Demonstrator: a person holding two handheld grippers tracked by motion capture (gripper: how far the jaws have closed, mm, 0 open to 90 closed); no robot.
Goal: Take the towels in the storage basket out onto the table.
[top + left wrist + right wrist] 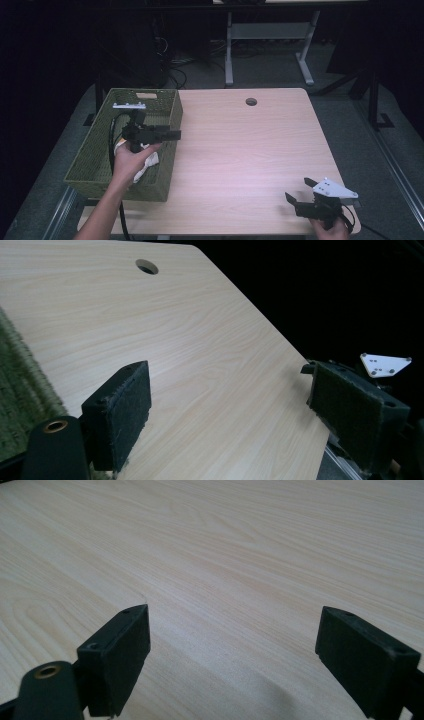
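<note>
Jaws gape empty on my left hand-held gripper [172, 134] over the green basket [95, 165] and my right hand-held gripper [297, 191] above the bench [240, 150].

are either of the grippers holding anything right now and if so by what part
Nothing is held. The left gripper, above the green basket, has its jaws wide apart with only table between them. The right gripper is open too, over bare wood.
</note>
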